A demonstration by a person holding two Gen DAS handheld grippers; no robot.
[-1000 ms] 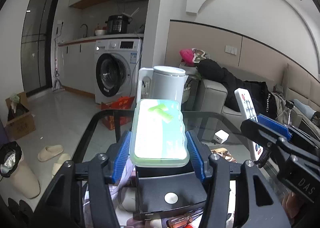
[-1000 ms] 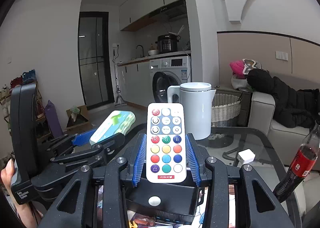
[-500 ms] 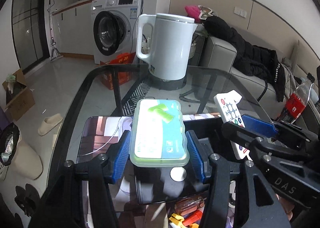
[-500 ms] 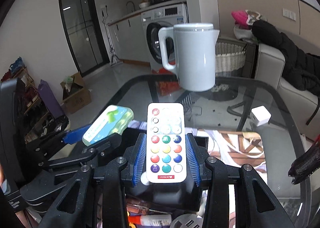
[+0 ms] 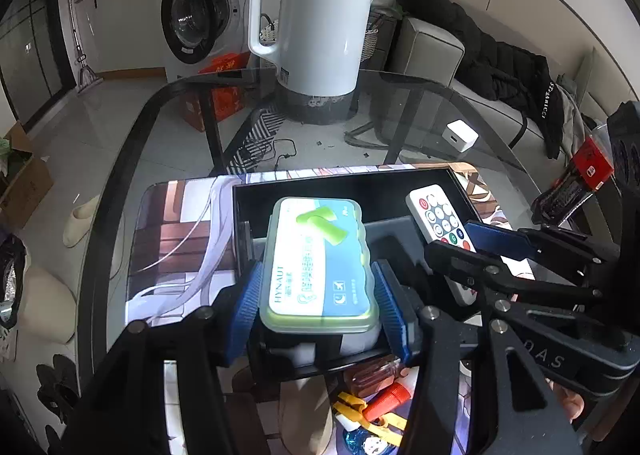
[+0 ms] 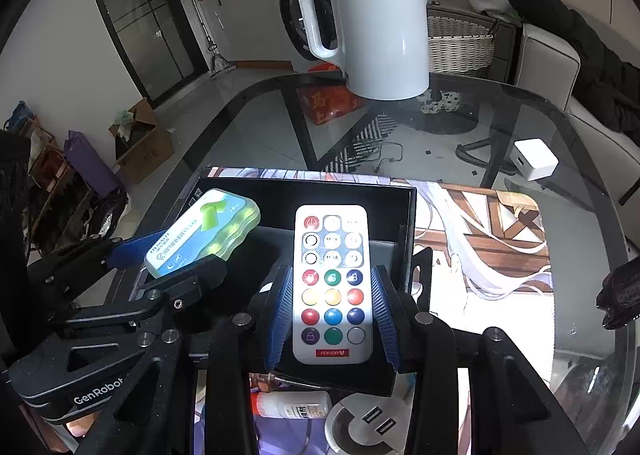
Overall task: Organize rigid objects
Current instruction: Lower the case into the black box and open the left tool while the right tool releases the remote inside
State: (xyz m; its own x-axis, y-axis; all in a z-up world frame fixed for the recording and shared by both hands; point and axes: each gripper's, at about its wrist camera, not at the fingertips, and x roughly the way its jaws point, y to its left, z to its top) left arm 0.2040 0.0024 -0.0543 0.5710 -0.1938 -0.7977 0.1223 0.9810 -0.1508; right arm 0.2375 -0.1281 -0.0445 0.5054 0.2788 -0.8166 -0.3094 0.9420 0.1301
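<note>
Both tilted down since earlier, now over black tray (image 5: 352, 183) on glass table (image 6: 520, 127); white kettle (image 5: 320, 23), washing machine (image 5: 200, 7) beyond. Left gripper (image 5: 318, 303) pinching green case (image 5: 320, 263), right gripper (image 6: 332, 311) pinching remote (image 6: 332, 283), both above tray.

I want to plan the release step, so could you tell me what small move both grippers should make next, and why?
Probably lower both a little further, then open. The left gripper grips the green earplug case and the right gripper grips the white remote; both items hang over the black tray, and whether they touch its floor cannot be told.
</note>
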